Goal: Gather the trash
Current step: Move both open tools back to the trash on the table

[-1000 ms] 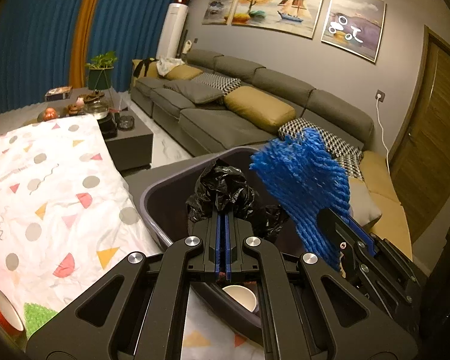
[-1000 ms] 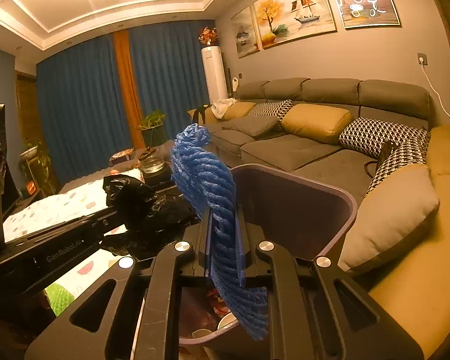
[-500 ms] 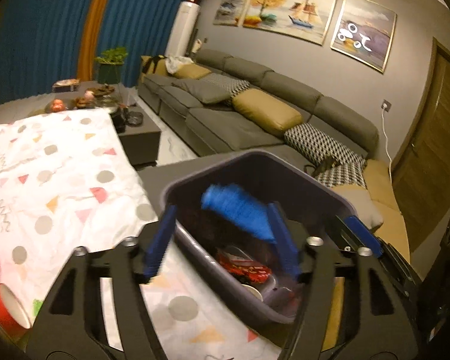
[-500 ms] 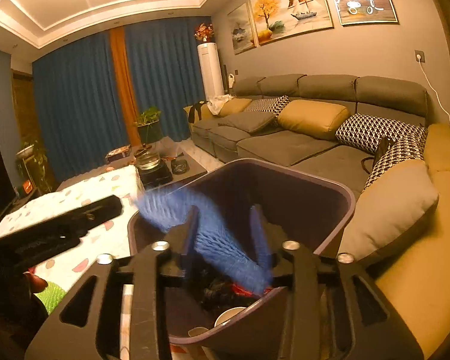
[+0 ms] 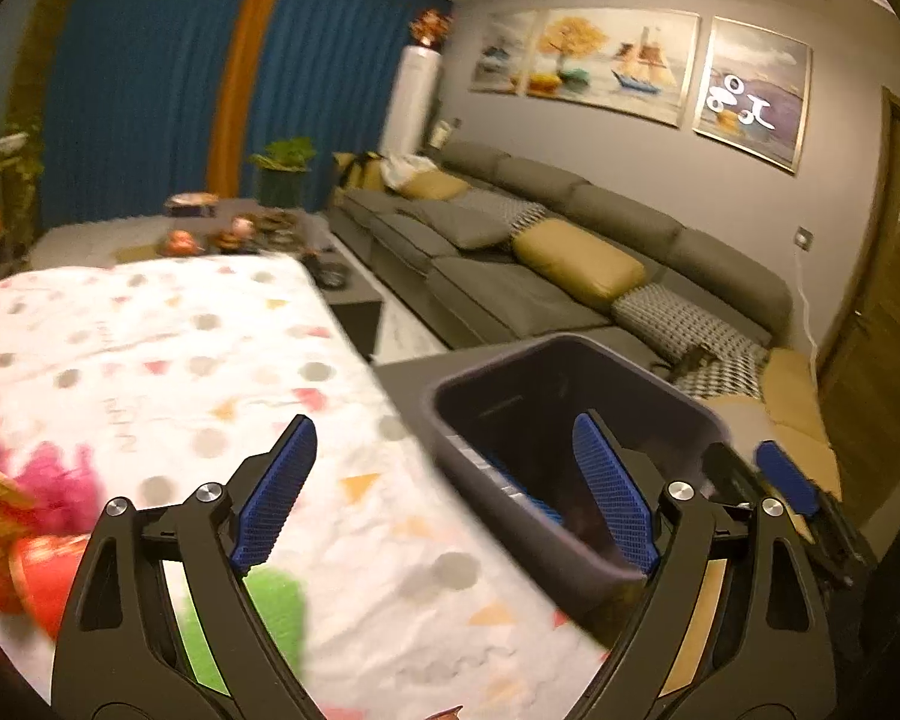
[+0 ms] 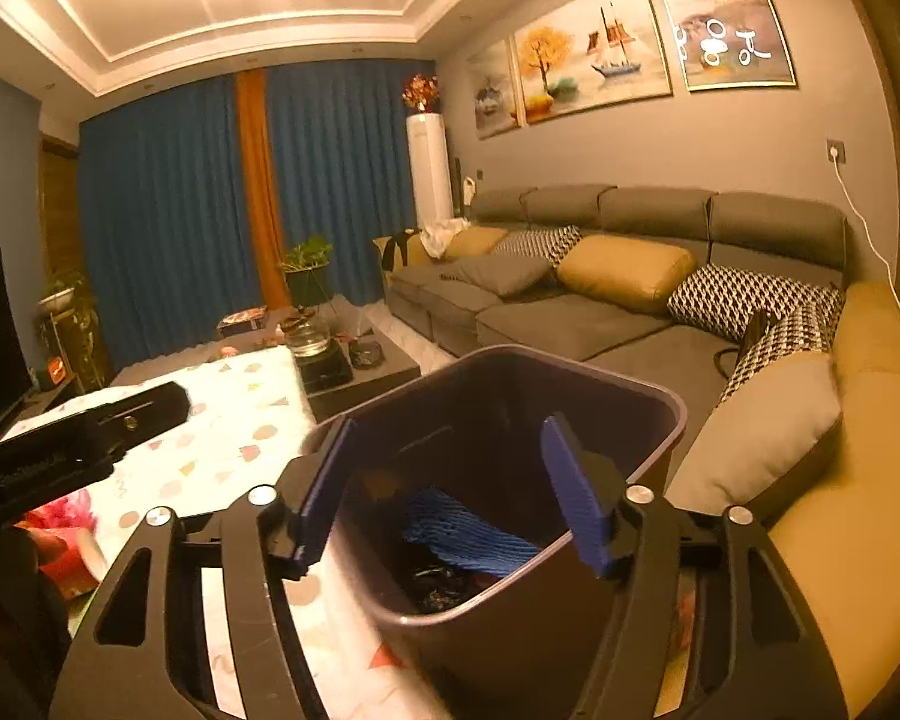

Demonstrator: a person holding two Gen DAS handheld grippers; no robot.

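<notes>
A dark bin (image 6: 600,375) stands at the table's right end, also in the left wrist view (image 5: 540,384). Inside it lie a blue foam net (image 6: 468,531) and a crumpled black bag (image 6: 444,588); a strip of the net (image 5: 525,495) shows from the left side too. My right gripper (image 6: 450,438) hovers over the bin's near rim, its jaws opening, nothing between them. My left gripper (image 5: 444,438) is over the patterned tablecloth (image 5: 168,348) just left of the bin, its jaws opening wide and empty.
Blurred red (image 5: 36,570), pink (image 5: 60,468) and green (image 5: 270,606) items lie on the cloth at the near left. A low dark table (image 6: 360,366) with a glass pot stands beyond. A grey sofa (image 6: 570,318) with cushions runs along the right.
Both grippers opened: the left let go of the black bag and the right of the blue foam net, and both fell into the bin. The left gripper swung left over the tablecloth.
</notes>
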